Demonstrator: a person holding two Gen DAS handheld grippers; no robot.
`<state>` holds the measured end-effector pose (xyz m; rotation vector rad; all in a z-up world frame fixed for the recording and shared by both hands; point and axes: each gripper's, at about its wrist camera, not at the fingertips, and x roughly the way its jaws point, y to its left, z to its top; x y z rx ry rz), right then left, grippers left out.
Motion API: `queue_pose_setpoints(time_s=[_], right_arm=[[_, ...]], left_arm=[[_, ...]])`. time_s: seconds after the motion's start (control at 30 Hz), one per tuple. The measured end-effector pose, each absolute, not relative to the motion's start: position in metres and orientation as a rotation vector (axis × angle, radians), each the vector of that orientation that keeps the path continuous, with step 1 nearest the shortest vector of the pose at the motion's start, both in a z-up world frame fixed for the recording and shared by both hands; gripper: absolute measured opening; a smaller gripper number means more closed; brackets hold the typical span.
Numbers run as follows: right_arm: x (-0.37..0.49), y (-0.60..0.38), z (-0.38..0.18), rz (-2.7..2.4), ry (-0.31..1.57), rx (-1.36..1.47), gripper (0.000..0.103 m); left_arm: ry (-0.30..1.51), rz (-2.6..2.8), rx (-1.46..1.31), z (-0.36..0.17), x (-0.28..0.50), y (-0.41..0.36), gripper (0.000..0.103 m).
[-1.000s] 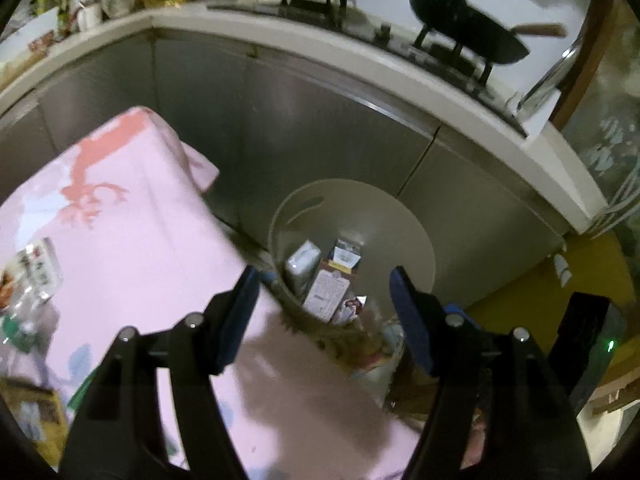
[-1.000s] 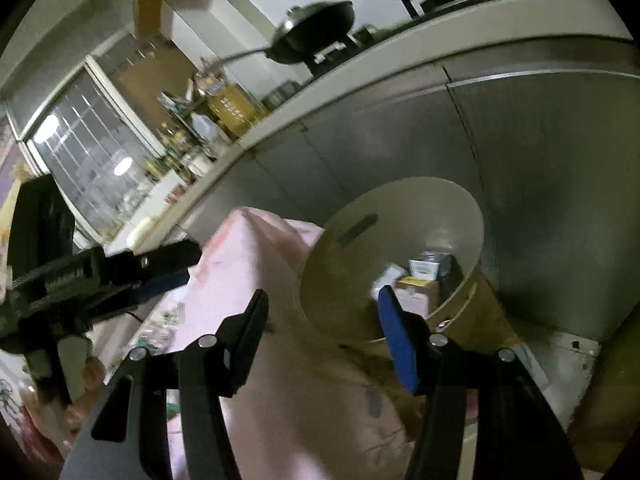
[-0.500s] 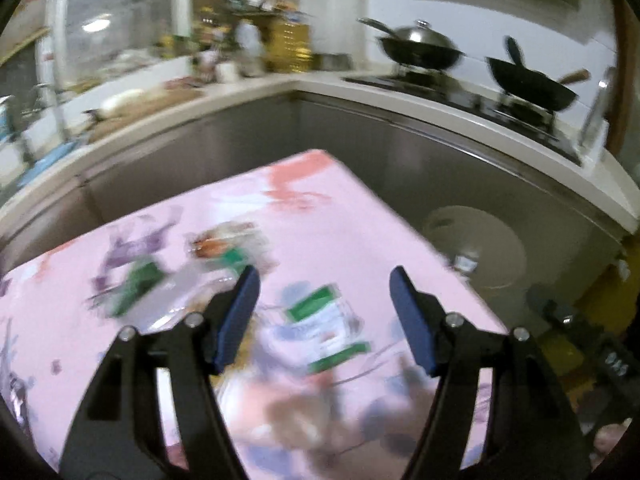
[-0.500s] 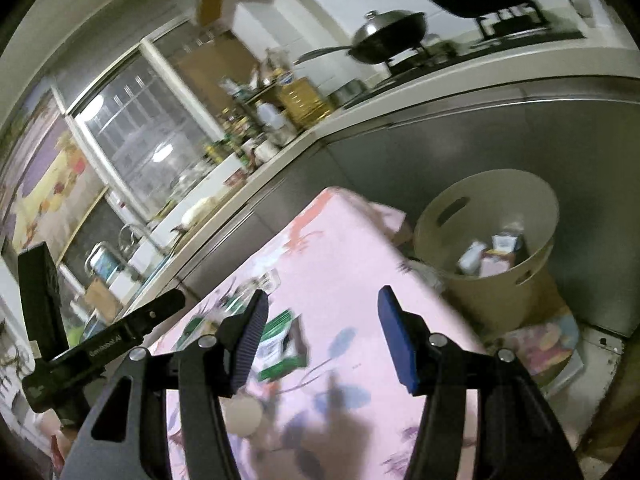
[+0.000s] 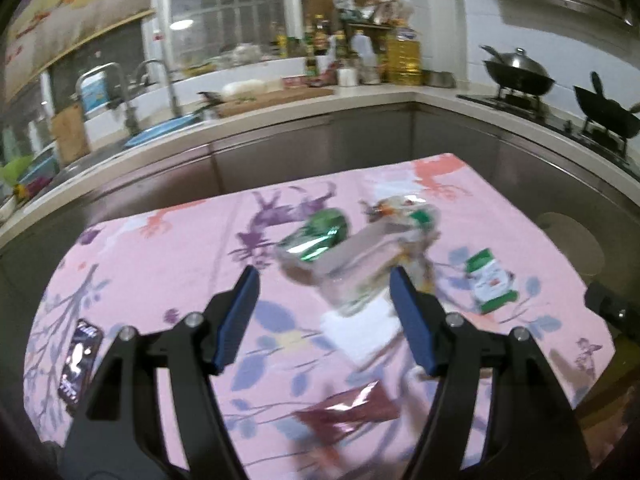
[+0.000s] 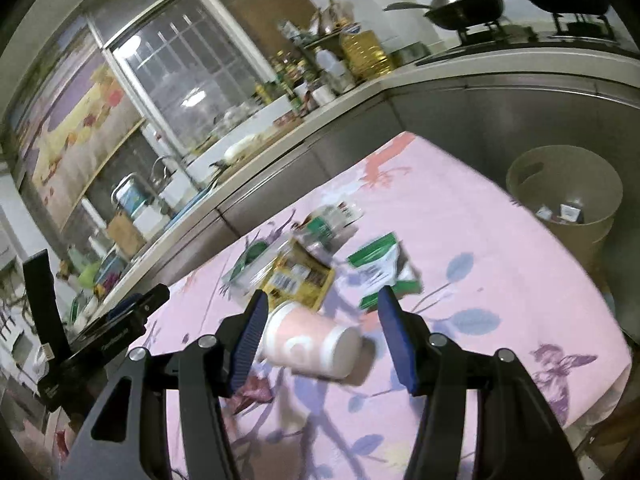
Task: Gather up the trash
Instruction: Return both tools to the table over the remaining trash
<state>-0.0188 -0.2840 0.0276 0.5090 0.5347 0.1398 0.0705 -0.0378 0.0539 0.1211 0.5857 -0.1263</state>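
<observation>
Left gripper (image 5: 324,298) hangs above the pink flowered cloth (image 5: 168,248) with its jaws spread wide and nothing between them. At the cloth's left edge lies a dark phone (image 5: 80,360). Beyond the fingertips, a green foil packet (image 5: 316,236) and a blurred clear wrapper (image 5: 360,272) lie touching; a green-and-white pouch (image 5: 490,282) sits apart to the right, near the cloth's right edge, and a maroon wrapper (image 5: 348,410) lies at the near edge. Bare cloth stretches between phone and packets.

Right gripper (image 6: 320,314) is likewise spread wide, holding nothing. A pink paper cup (image 6: 312,346) lies on its side on the cloth between the two fingers. Just behind the cup sits a yellow box (image 6: 300,278), overlapping green-labelled packets (image 6: 332,220) farther back; the same green-and-white pouch (image 6: 384,268) lies to the right. Past the cloth's right edge, lower down, stands a beige bin (image 6: 560,216) holding a few small cartons, against steel cabinet fronts (image 6: 500,120).
</observation>
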Motion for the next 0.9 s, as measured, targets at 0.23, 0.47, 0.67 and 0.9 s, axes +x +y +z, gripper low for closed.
queue_pose_setpoints(time_s=[0.23,0.47,0.67,0.9], right_arm=[[-0.027,-0.251,0.027,0.167,0.558,0.468,0.055],[-0.034,-0.231,0.017,0.172,0.594,0.449,0.055],[-0.037,-0.217,0.018,0.18,0.606,0.421,0.055],[-0.033,-0.216,0.012,0.178,0.623,0.428,0.055]], left_arm=[[0.607,-0.064,0.084,0.043,0.064,0.003,0.065],[0.618,-0.025,0.068,0.034,0.055,0.027,0.065],[0.623,-0.008,0.052,0.03,0.053,0.04,0.065],[0.636,-0.004,0.048,0.025,0.057,0.044,0.065]])
